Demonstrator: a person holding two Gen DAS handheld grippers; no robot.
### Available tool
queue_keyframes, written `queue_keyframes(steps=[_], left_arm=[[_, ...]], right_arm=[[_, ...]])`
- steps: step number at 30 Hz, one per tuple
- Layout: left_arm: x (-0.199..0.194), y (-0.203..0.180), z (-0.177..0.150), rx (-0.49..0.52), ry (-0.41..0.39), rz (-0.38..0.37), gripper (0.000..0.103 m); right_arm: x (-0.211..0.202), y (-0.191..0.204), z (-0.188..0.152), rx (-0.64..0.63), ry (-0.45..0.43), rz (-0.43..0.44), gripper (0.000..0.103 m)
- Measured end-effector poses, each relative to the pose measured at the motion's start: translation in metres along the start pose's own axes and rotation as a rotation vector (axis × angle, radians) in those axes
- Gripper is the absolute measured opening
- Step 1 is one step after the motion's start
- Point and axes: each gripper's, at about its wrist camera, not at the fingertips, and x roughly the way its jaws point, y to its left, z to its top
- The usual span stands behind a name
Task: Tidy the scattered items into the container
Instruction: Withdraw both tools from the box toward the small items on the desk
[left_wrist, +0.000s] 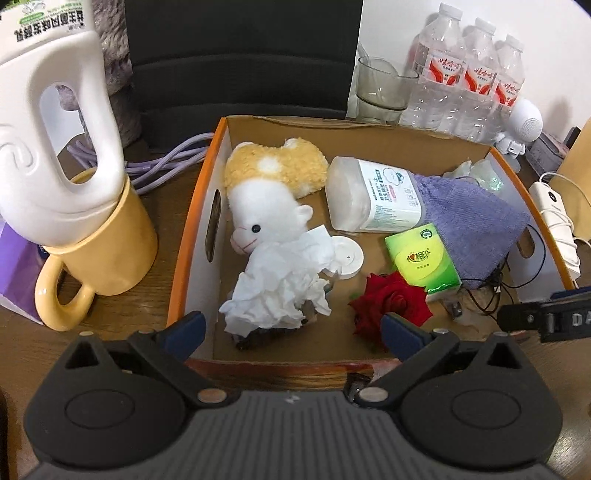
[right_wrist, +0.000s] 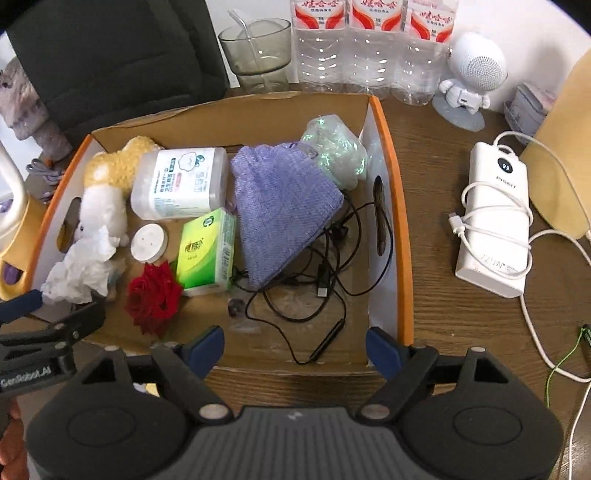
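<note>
With both jaws spread empty over the cardboard box (right_wrist: 391, 206), I'd take the power bank (right_wrist: 493, 225) next: rigid, slick, heavy-looking; right gripper (right_wrist: 295, 347) across its narrow sides, left gripper (left_wrist: 291, 328) idle.

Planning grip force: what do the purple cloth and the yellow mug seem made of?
Purple cloth: soft woven or knitted fabric, matte, judging by its ribbed texture and limp folds. Yellow mug: hard, smooth and slightly glossy, probably ceramic, possibly plastic.
</note>
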Motion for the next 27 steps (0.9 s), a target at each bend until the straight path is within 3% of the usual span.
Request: queue_keyframes(steps=[3,11,13,15,18,22,27], left_arm=[[-0.014,-0.002,0.004,-0.006,-0.023,-0.010,0.103],[-0.060,-0.018,-0.005,-0.019,-0.097,0.009,0.103],[-0.074,-0.021,-0.018,-0.011,-0.173,0.048,0.103],[-0.096,-0.023,-0.043,0.015,-0.319,0.068,0.103],[-0.123,-0.024,-0.083,0.016,-0.491,0.045,0.103],[-0.143,-0.033,-0.124,0.054,-0.587,0.027,0.103],[-0.166,-0.038,-0.164,0.107,-0.649,0.055,0.103]], right_arm=[[-0.007,0.000,0.003,-0.017,-0.049,-0.026,0.083],[-0.052,0.019,-0.012,-0.028,-0.154,0.006,0.084],[-0.064,0.022,-0.024,-0.052,-0.223,0.005,0.084],[-0.077,0.024,-0.043,-0.078,-0.318,-0.023,0.084],[-0.097,0.030,-0.083,-0.110,-0.472,-0.025,0.084],[-0.110,0.033,-0.137,-0.125,-0.623,0.016,0.086],[-0.113,0.029,-0.185,-0.122,-0.657,0.020,0.087]])
